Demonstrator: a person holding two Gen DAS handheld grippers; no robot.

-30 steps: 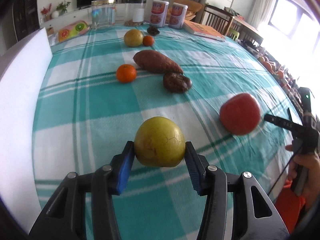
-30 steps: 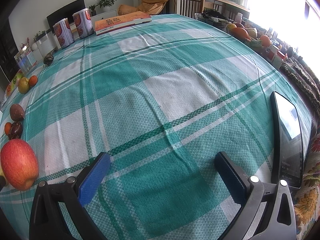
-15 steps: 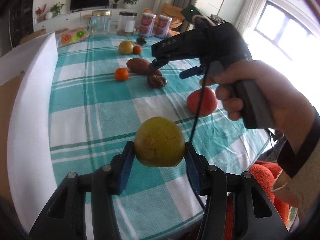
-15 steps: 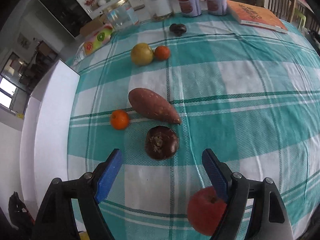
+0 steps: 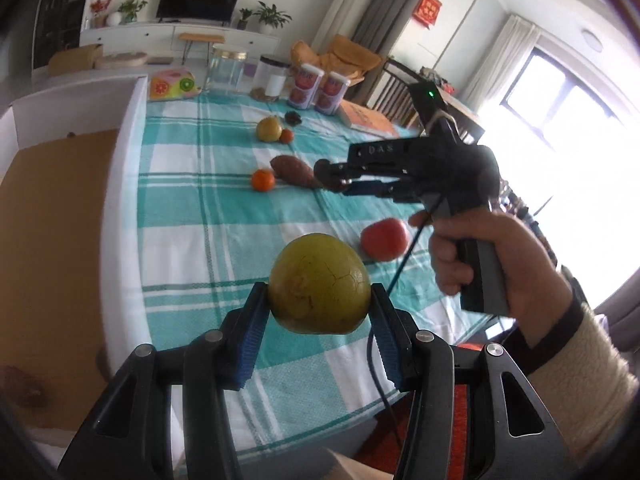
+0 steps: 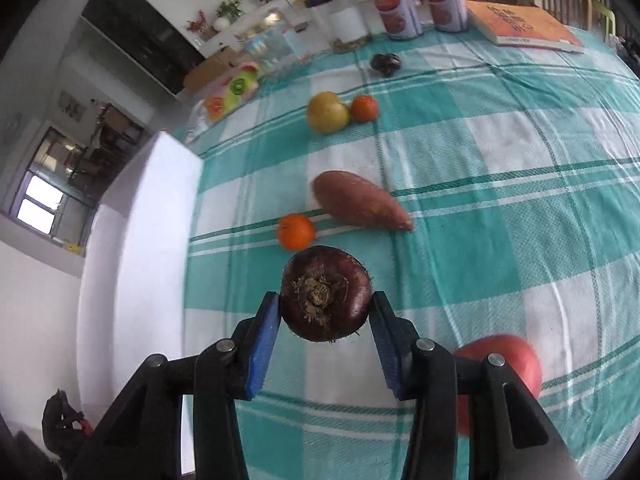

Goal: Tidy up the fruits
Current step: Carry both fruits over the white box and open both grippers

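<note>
My left gripper [image 5: 318,304] is shut on a yellow-green pear [image 5: 319,284] and holds it above the near edge of the checked tablecloth [image 5: 208,208]. My right gripper [image 6: 325,314] is shut on a dark purple onion [image 6: 325,298], close over the cloth; it also shows in the left wrist view [image 5: 340,178]. A red apple [image 6: 500,376] lies just right of it. An orange [image 6: 297,231], a sweet potato [image 6: 360,201], a second pear [image 6: 328,112], a small orange [image 6: 365,108] and a dark fruit [image 6: 385,64] lie further back.
A white box wall [image 6: 132,240] runs along the table's left side, with a brown floor [image 5: 52,248] inside. Two cans [image 6: 416,4], jars [image 5: 228,68], a fruit-print pouch [image 6: 230,92] and an orange book [image 6: 520,26] stand at the far end.
My right gripper has moved down onto the dark onion and closed on it. My left gripper has lifted back toward the table's near edge with the pear.
</note>
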